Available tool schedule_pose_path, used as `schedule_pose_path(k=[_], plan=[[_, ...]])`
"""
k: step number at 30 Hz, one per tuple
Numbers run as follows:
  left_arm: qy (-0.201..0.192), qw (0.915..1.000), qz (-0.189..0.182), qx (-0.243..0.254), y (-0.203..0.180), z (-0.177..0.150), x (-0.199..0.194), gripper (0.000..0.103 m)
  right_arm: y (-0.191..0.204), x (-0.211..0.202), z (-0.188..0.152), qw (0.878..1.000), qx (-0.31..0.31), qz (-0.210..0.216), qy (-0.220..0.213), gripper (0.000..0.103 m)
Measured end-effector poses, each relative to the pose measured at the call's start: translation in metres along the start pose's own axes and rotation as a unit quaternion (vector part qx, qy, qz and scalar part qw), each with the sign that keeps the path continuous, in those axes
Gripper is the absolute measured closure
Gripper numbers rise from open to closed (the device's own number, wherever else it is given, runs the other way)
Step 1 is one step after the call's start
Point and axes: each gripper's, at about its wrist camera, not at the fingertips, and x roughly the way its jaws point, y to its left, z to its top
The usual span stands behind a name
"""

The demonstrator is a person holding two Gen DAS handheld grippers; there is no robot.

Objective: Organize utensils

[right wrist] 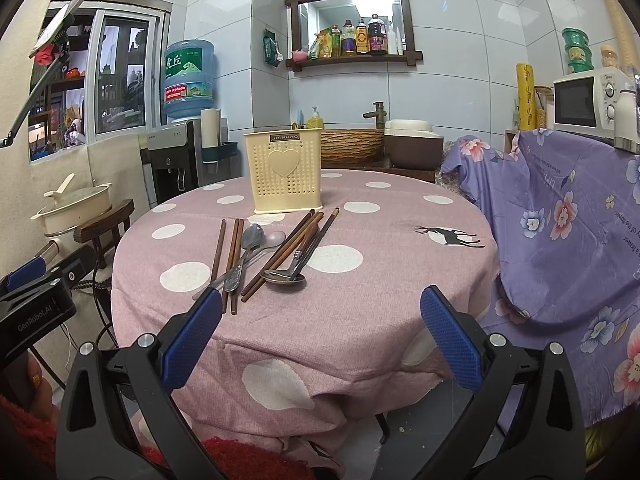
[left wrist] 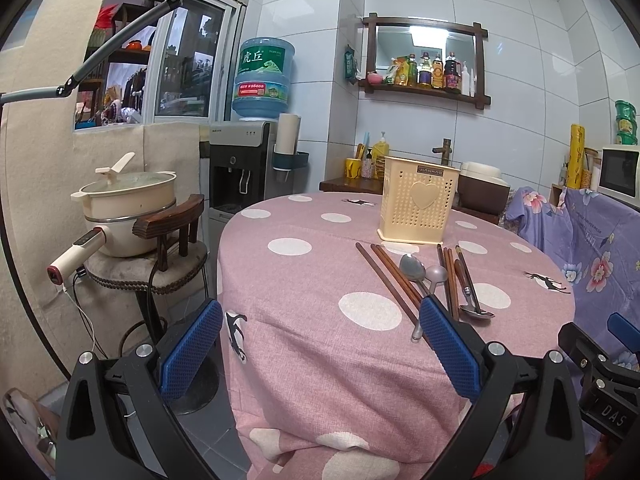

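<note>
Both grippers, left gripper point(left wrist: 320, 344) and right gripper point(right wrist: 320, 332), hover with fingers apart; pinch one brown wooden chopstick point(right wrist: 218, 254) mid-shaft, then drop it upright into the cream perforated plastic holder point(right wrist: 285, 170).

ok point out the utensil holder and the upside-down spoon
utensil holder point(right wrist: 284, 176): right wrist view, on its front wall by the heart
upside-down spoon point(right wrist: 283, 277): right wrist view, on its bowl

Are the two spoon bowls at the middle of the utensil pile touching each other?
Cannot tell. In the right wrist view the darker spoon and paler spoon lie bowl beside bowl, with neither contact nor a gap plainly visible.
</note>
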Motion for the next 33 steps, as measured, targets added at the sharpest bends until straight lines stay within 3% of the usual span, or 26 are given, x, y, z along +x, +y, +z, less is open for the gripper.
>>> schedule_pose_path(k=[23,33], plan=[[0.002,1.0000,0.000,0.000,0.000,0.000,0.001,0.005,0.003,0.004,-0.007,1.000,-0.001,0.001,0.007,0.005],[0.021,0.9998,-0.004,0.001,0.001,-0.014,0.004,0.005,0.006,0.013,-0.005,1.000,-0.005,0.004,0.028,0.005]])
